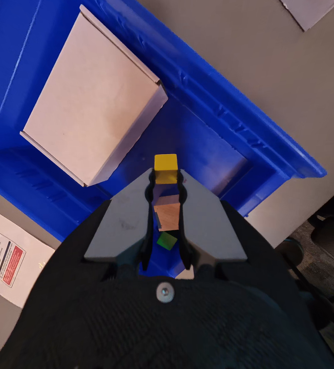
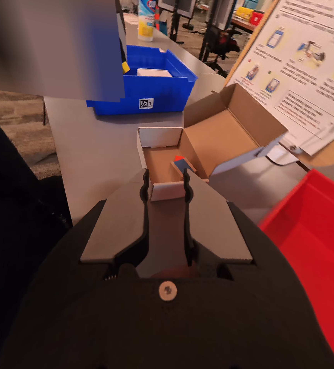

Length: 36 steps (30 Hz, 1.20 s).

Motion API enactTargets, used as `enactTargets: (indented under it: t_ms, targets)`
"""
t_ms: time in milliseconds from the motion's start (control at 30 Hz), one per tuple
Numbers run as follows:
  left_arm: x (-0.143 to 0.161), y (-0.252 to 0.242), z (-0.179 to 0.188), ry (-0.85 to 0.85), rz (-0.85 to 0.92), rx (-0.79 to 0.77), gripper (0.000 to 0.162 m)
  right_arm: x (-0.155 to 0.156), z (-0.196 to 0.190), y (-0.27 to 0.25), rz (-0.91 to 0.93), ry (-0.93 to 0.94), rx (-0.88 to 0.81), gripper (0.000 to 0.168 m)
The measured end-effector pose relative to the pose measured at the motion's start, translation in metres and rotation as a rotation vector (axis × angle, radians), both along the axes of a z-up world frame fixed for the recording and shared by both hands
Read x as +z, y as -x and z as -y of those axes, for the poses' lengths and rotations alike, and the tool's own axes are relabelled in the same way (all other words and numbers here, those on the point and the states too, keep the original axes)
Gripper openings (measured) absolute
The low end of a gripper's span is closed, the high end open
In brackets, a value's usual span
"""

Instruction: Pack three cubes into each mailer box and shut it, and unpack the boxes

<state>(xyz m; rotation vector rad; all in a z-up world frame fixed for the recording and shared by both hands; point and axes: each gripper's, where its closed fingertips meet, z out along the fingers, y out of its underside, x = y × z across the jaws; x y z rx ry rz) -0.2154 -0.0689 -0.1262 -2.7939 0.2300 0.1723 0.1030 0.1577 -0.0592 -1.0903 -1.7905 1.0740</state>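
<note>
My left gripper is shut on a yellow cube, held at the fingertips above the blue bin. Below, between the fingers, a wood-coloured cube and a green cube lie on the bin floor. A shut white mailer box lies in the bin to the left. My right gripper is open and empty, just in front of an open mailer box on the table. A blue cube and a red cube sit in its right corner.
The blue bin stands at the back of the grey table with the white box in it. A red bin is at the right. An instruction board stands behind the open box. A labelled sheet lies beside the blue bin. Across from one pair of fingers to the other is roughly 40 cm.
</note>
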Motion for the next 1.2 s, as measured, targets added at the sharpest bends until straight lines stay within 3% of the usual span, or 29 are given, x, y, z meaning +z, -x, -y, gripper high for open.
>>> enactTargets:
  t_ms: [200,533,633,733,967,1200]
  targets:
    - [-0.008,-0.006,0.004,-0.006,0.080,-0.012,0.019,-0.011,0.013,0.012,0.034,-0.039,0.049,0.032]
    - [-0.063,-0.015,0.011,0.223,0.061,-0.061,0.020,-0.018,0.037,0.011,0.044,-0.043,0.073,0.032]
    - [-0.069,-0.010,0.016,0.252,0.044,-0.027,0.028,-0.018,0.041,0.006,0.038,-0.032,0.071,0.032]
    - [-0.061,-0.012,0.018,0.226,0.047,0.002,0.038,-0.018,0.042,0.000,0.036,-0.022,0.064,0.032]
    - [-0.022,-0.014,0.036,0.156,0.010,0.065,0.038,-0.014,0.046,-0.018,0.014,-0.013,0.062,0.032]
    - [-0.012,-0.020,0.062,0.169,0.004,0.110,0.036,-0.017,0.049,-0.031,0.005,-0.018,0.067,0.031]
